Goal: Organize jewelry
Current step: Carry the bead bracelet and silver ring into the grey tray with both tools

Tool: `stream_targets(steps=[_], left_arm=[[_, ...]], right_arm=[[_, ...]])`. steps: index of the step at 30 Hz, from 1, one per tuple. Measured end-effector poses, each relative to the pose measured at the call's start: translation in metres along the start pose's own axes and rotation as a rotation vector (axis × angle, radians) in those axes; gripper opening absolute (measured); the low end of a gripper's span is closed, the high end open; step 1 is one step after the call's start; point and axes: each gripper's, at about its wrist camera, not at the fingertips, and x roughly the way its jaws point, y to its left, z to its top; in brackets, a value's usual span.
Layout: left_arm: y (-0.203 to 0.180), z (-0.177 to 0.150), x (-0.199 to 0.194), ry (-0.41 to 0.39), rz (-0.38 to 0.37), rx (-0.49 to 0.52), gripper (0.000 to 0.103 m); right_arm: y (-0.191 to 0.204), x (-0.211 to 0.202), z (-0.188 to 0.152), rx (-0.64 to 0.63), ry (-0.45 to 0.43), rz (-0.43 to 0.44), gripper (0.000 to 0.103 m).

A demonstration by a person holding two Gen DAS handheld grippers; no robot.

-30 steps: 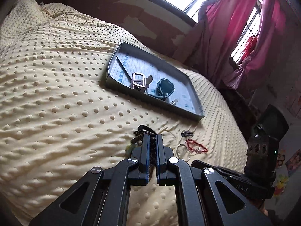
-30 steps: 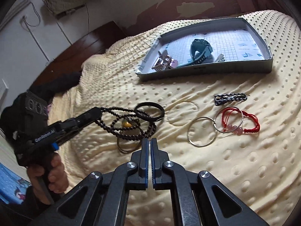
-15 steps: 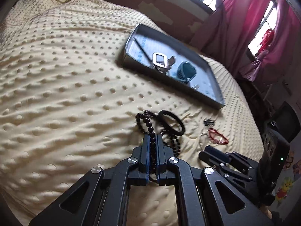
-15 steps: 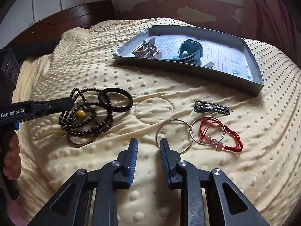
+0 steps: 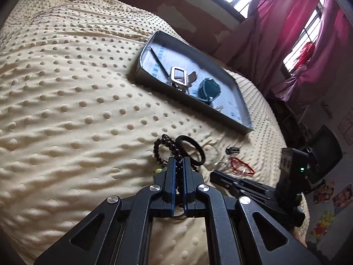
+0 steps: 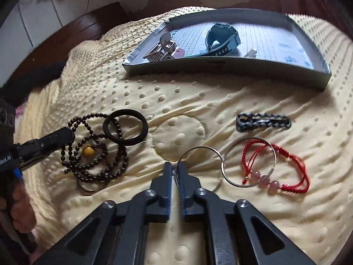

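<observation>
**Meanwhile, two pieces gripped, the tray only partly filled**

Broadly, a yellow dotted blanket is spread over the bed; on it, at the far side, a shallow grey tray is set, in which a teal watch and a metal buckle piece are already laid; nearer, the unsorted jewelry is scattered on the blanket. A dark bead necklace with a yellow bead lies coiled at the left, overlapped by a black ring; its strand is clamped between the nearly closed jaws of the left gripper. A thin silver hoop is straddled at its near rim by the right gripper, whose jaws are drawn close about the wire, though firm contact cannot be confirmed; a second hoop is tangled with a red cord bracelet; a dark braided clasp lies apart.

The pick-up step is judged to be in hand; next, each piece would need to be lifted clear of its neighbours and carried over the tray wall.
</observation>
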Motion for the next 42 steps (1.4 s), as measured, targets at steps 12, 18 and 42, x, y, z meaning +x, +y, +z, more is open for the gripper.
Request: stream_targets(steps=[12, 18, 42], left_arm=[[-0.025, 0.022, -0.032, -0.030, -0.070, 0.004, 0.003], [-0.059, 0.032, -0.051, -0.052, -0.042, 0.080, 0.003], [-0.120, 0.137, 0.045, -0.164, 0.021, 0.250, 0.003]], right_arm=[[0.019, -0.064, 0.004, 0.084, -0.143, 0.246, 0.003], [0.021, -0.095, 0.011, 0.100, -0.225, 0.303, 0.003], [-0.062, -0.083, 0.125, 0.128, -0.337, 0.098, 0.003]])
